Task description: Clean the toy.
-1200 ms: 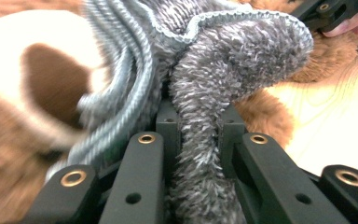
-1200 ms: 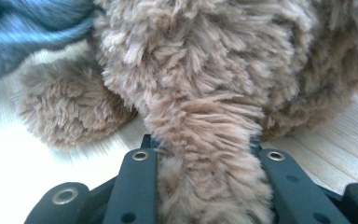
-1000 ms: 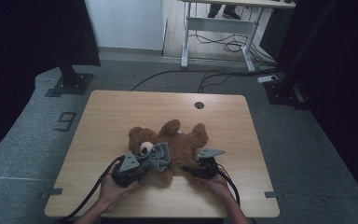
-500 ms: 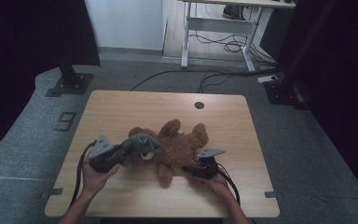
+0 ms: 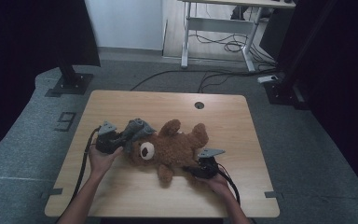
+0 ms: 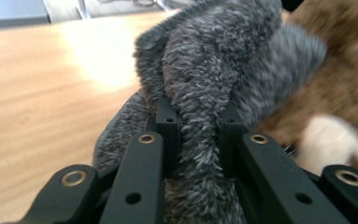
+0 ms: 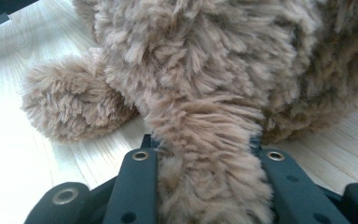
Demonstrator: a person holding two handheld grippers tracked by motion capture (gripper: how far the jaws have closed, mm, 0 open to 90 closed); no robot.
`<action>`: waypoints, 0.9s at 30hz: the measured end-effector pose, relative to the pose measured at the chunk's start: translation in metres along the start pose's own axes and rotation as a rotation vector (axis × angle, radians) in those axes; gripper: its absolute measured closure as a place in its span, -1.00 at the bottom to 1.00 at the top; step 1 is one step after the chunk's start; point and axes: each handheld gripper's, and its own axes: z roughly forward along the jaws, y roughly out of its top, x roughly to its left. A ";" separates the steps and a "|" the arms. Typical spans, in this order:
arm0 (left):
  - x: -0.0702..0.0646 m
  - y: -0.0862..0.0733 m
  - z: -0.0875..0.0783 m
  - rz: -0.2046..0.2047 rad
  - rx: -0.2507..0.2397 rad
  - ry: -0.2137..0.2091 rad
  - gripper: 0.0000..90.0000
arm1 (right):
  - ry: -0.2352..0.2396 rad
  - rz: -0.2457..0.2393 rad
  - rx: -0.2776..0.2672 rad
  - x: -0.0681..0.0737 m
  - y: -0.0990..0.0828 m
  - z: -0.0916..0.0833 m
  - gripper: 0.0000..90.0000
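surface: pale wooden surface (image 5: 121,196), grey floor around it.
left gripper (image 5: 121,138): fingers (image 6: 168,126) pinching grey fleece garment (image 5: 137,128), left of centre.
right gripper (image 5: 196,169): fingers (image 7: 142,161) pinching a limb of brown teddy bear (image 5: 172,147).
progress: garment sits by the bear's head; whether going on or off, cannot tell.

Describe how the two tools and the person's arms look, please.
Each tool, left tool and right tool, has a black body, two flat black jaws with brass-ringed holes, and a grey three-cornered plate on top. A black cable trails from each toward the person. The forearms are bare, with no sleeves in view.
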 end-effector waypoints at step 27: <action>0.022 0.017 -0.004 -0.022 -0.008 0.051 0.74 | 0.004 0.007 0.002 -0.001 0.000 0.000 0.55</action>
